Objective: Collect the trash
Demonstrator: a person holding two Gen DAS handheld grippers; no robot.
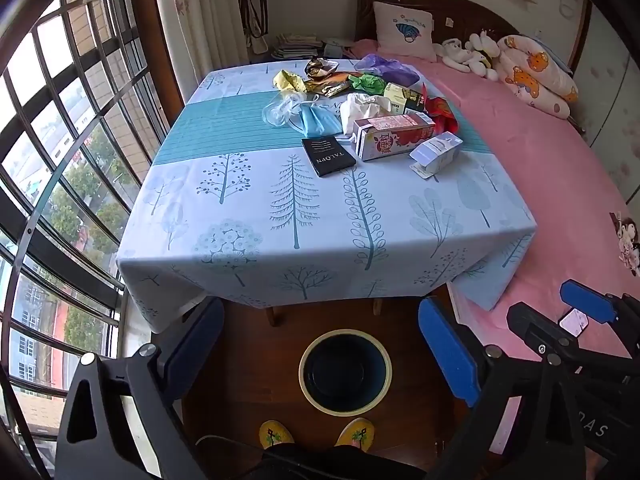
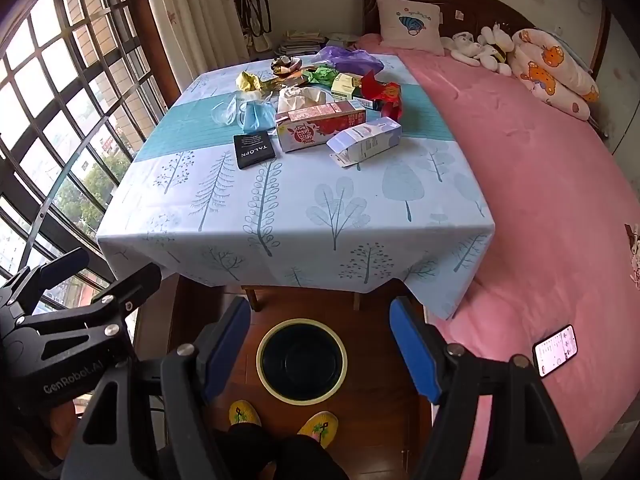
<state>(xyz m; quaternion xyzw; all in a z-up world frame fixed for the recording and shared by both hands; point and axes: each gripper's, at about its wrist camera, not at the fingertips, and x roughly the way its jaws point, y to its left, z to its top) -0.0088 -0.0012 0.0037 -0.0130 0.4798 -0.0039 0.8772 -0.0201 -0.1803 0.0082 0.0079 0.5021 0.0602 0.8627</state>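
On the far half of the table [image 1: 256, 208], well beyond both tools, the trash lay in a loose heap: a red-and-white juice carton [image 1: 394, 136] on its side, a pale blue carton [image 1: 436, 152] just beside it, a black packet [image 1: 328, 156], a blue face mask [image 1: 316, 120], crumpled white tissue [image 1: 364, 106], clear plastic wrap [image 1: 278, 110], and yellow, green, gold, red and purple wrappers behind them. We held the left gripper [image 1: 320, 344] low before the table's near edge, its blue pads spread wide and holding nothing. The right gripper [image 2: 320, 344] hung alongside it, equally wide and equally bare. Between each pair of fingers, down on the dark wooden floor [image 2: 368, 412], we saw the round bin [image 2: 302, 360], dark inside with a pale rim, close to our yellow slippers [image 2: 244, 412].

A pale blue cloth printed with trees covered the table and draped over its edges. A barred window [image 1: 60, 160] ran along the left side; a bed [image 2: 540, 208] with a pink sheet touched the table on the right. A lit phone [image 2: 556, 350] lay on the sheet near the right gripper. Pillows and soft toys [image 2: 484, 48] sat at the headboard.
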